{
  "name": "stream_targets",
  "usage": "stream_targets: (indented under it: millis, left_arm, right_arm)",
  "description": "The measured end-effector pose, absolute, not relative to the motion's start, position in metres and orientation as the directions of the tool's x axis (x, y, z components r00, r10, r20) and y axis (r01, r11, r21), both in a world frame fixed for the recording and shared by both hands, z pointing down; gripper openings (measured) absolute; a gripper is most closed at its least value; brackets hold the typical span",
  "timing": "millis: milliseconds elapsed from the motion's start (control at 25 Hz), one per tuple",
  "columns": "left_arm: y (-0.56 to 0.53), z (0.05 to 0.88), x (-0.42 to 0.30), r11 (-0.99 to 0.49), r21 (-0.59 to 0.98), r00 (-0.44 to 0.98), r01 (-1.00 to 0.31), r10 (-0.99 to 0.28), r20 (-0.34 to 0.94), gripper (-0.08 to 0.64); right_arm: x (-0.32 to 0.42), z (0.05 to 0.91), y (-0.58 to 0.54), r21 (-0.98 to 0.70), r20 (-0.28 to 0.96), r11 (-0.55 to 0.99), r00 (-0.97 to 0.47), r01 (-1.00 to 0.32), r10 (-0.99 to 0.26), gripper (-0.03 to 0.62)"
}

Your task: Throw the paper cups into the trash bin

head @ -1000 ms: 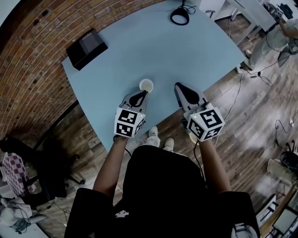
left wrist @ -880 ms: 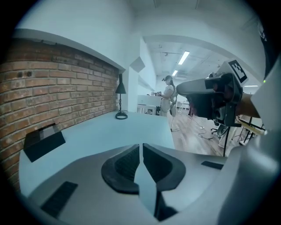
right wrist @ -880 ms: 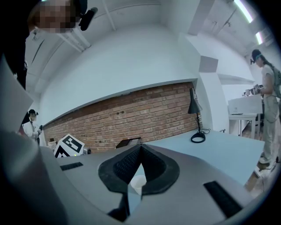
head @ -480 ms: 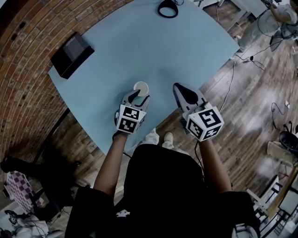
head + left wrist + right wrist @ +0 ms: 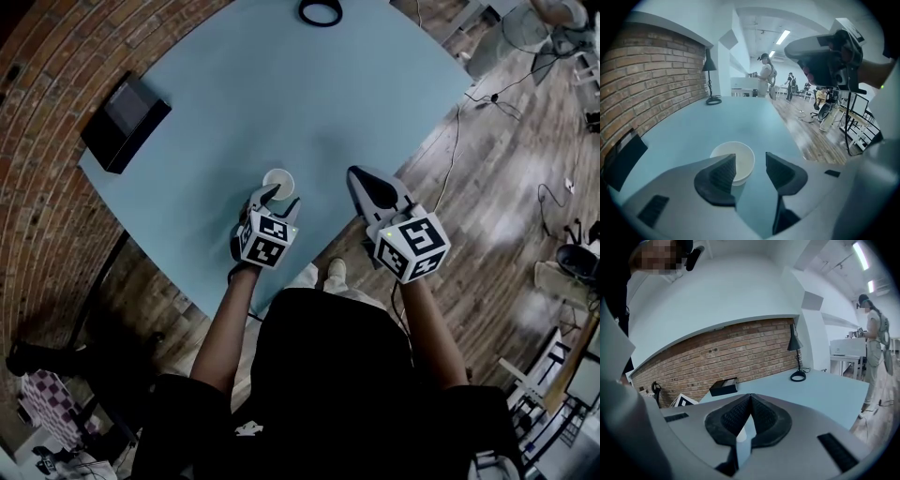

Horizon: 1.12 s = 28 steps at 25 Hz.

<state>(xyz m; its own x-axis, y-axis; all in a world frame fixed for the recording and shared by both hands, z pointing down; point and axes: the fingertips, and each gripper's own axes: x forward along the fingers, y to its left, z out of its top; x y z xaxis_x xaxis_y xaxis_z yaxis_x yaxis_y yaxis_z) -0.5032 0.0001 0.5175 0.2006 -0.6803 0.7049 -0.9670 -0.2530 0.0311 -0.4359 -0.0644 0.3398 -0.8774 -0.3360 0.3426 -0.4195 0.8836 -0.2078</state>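
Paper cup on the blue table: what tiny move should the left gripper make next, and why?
Probably ease the left gripper forward so the paper cup comes between its jaws. Those jaws have just been opening and stand wide apart with nothing between them. The cup stands upright on the table just beyond the tips, partly behind one jaw in the left gripper view.

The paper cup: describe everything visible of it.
The paper cup is plain white, with a round open mouth and an empty-looking inside. It stands upright on the light blue table, near its front edge. The left tool, whose jaws have just been opening with nothing between them, hangs just short of it. Only the table touches it.
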Motion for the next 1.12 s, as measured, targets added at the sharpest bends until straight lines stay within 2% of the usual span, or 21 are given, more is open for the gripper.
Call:
stream_targets:
  millis: [240,720,1120]
  left_arm:
    - [-0.004,0.523,-0.508,-0.265,0.041,0.215,-0.963,-0.67,0.711,0.187]
    - [-0.004,0.523,-0.504,-0.304,0.029,0.234,-0.952,-0.667,0.708,0.051]
    - [-0.003,0.524,-0.503,-0.312,0.025,0.237,-0.95,-0.666,0.707,0.029]
  right_arm:
    - [-0.444,0.347,-0.067,-0.209,0.357,0.88,-0.871,-0.427,-0.338,0.005]
    - [-0.446,0.352,-0.064,-0.208,0.375,0.867,-0.856,-0.452,-0.356,0.005]
    - [-0.438,0.357,-0.059,-0.21,0.386,0.854,-0.843,-0.476,-0.374,0.005]
